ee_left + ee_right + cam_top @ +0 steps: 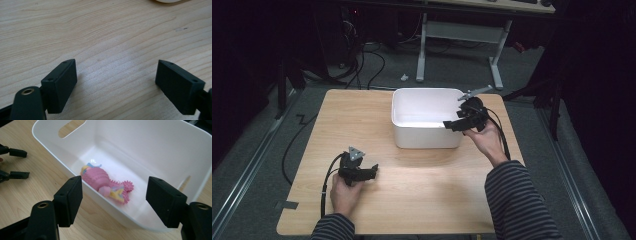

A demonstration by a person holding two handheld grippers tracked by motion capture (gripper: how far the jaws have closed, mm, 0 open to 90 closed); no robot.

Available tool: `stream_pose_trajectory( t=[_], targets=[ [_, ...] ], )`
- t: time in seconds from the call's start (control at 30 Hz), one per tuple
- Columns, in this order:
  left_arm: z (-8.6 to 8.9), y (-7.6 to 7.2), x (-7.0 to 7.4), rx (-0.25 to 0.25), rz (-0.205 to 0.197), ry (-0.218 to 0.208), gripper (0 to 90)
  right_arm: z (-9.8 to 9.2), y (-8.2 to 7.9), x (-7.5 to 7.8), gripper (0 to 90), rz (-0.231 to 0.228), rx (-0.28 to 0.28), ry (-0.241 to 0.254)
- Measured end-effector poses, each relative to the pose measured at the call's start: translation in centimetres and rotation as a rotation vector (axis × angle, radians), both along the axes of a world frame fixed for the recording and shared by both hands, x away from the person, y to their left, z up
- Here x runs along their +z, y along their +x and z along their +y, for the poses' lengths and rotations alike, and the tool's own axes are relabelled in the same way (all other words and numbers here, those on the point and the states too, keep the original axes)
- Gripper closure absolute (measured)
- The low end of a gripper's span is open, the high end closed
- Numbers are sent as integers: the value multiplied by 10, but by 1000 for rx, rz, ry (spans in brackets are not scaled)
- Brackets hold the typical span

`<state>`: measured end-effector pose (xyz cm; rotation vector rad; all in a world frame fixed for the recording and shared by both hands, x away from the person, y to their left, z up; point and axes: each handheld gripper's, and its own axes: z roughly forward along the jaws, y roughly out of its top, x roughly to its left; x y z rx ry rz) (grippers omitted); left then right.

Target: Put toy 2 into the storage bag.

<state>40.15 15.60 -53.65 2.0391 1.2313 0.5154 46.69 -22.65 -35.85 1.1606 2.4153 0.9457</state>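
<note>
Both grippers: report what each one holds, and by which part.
Nothing is held. The right gripper hangs open over the near rim of the white bin, above the pink toy lying inside. The left gripper is open over bare table.

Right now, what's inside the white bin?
A pink toy with yellow and blue bits lies on the floor of the bin, beside its near wall. That wall covers the toy's lower edge. The right gripper hangs over the rim, jaws open.

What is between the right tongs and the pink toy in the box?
The near wall of the white box stands between the open right tongs and the pink toy lying inside, as the right gripper view shows.
</note>
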Motion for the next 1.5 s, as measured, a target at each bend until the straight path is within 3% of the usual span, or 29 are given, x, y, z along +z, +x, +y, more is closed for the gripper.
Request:
stream_pose_trajectory(
  t=[0.17,0.43,0.57,0.77,1.03,1.13,1.33,1.5],
  targets=[
    [0,0,0,0,0,1,178,-27,-26,2,332,-71,-36,49],
    [0,-2,0,5,0,0,178,-68,-63,2,340,-100,-107,116],
    [0,-2,0,4,-1,-1,177,-78,-76,-2,344,-114,-131,133],
    [0,-2,0,2,0,-1,176,-84,-87,-11,347,-111,-134,120],
    [0,-2,0,1,0,-1,173,-90,-109,-13,353,-146,-157,66],
    [0,-2,0,1,0,-2,173,-92,-115,-20,353,-144,-168,30],
    [0,-2,0,0,0,-1,174,-106,-125,-44,352,-111,-215,86],
    [0,-2,0,0,0,-1,174,-114,-124,-79,351,-81,-265,147]
  ],
)
